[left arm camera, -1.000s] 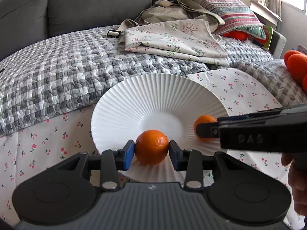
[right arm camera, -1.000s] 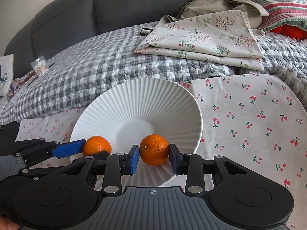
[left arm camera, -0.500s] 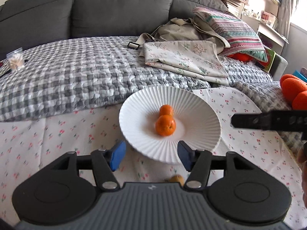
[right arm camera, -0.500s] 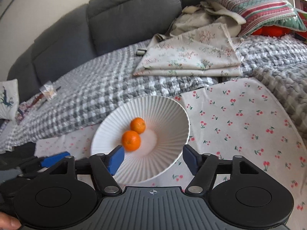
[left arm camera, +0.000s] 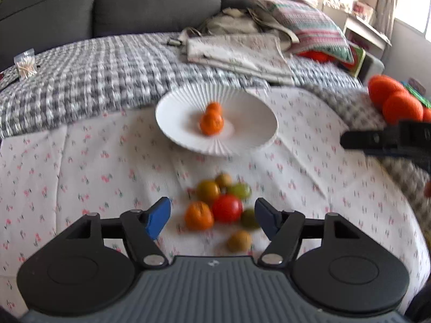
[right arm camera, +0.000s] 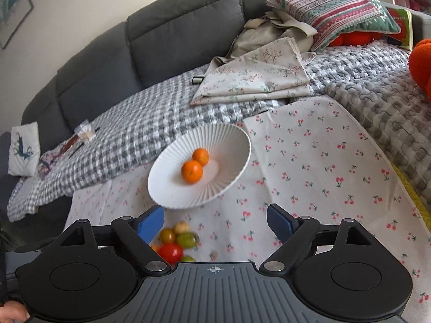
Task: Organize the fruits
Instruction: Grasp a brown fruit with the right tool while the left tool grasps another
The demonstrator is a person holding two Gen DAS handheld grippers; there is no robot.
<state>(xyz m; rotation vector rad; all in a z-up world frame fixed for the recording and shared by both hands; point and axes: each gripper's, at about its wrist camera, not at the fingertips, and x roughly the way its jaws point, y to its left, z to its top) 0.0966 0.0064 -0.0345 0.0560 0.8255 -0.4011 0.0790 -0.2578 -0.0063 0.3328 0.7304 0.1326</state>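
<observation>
Closest in the left wrist view, the left gripper (left arm camera: 212, 216) hangs over a loose cluster of small fruits (left arm camera: 219, 207) on the cherry-print cloth (left arm camera: 80, 167), its blue-tipped fingers (left arm camera: 157, 216) spread wide with nothing between them; the cluster holds a red tomato-like fruit (left arm camera: 227, 208), an orange one (left arm camera: 198, 215) touching its left side, and several greenish and yellowish ones around them, all blurred. The right gripper (right arm camera: 215, 222) is likewise spread apart and empty, hovering above the cloth with the same cluster partly hidden beneath its left finger (right arm camera: 150, 222). Just beyond the cluster stands the white ribbed plate (right arm camera: 229, 145), and two oranges (right arm camera: 191, 171) lie in its hollow, touching each other, one behind the other. Past the plate a grey-and-white checked blanket (right arm camera: 140, 134) covers the seat, with a folded floral fabric (right arm camera: 256, 78) lying on it and a striped cushion (right arm camera: 331, 2) further back to the right. The dark grey sofa back (right arm camera: 175, 27) closes the view.
</observation>
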